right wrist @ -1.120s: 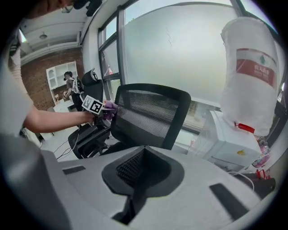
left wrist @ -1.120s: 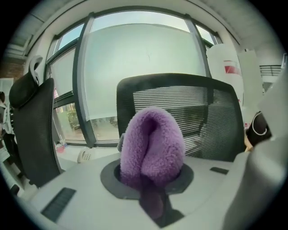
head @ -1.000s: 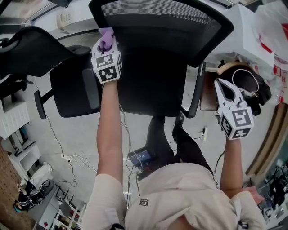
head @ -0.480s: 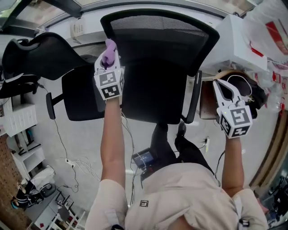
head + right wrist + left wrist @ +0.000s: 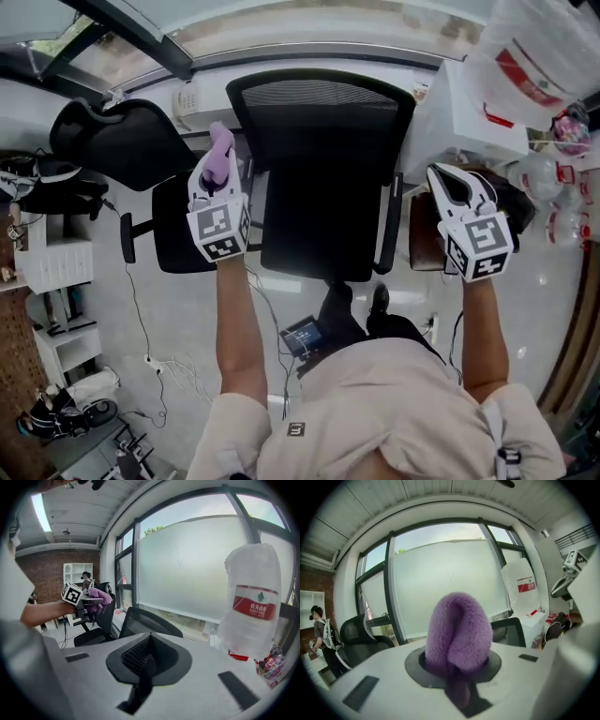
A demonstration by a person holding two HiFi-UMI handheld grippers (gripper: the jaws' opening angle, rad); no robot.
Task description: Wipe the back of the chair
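A black office chair with a mesh back (image 5: 319,108) and a dark seat (image 5: 323,220) stands in front of me in the head view. My left gripper (image 5: 217,171) is shut on a fluffy purple cloth (image 5: 221,150), held just off the left edge of the chair back. In the left gripper view the purple cloth (image 5: 458,632) bulges out of the shut jaws, and the chair back (image 5: 512,630) shows behind it. My right gripper (image 5: 452,186) hangs shut on nothing to the right of the chair's armrest. Its own view shows the chair back (image 5: 147,620) ahead and the left gripper (image 5: 89,603) beyond.
A second black chair (image 5: 122,141) stands close on the left. A large water bottle in a plastic bag (image 5: 253,611) and a white box (image 5: 469,108) are at the right. Cables (image 5: 164,361) lie on the floor, and white shelves (image 5: 47,262) are at far left.
The view has drawn back from the chair. Both grippers now sit lower and farther from the back; the left one with the cloth has come off the back's left edge.
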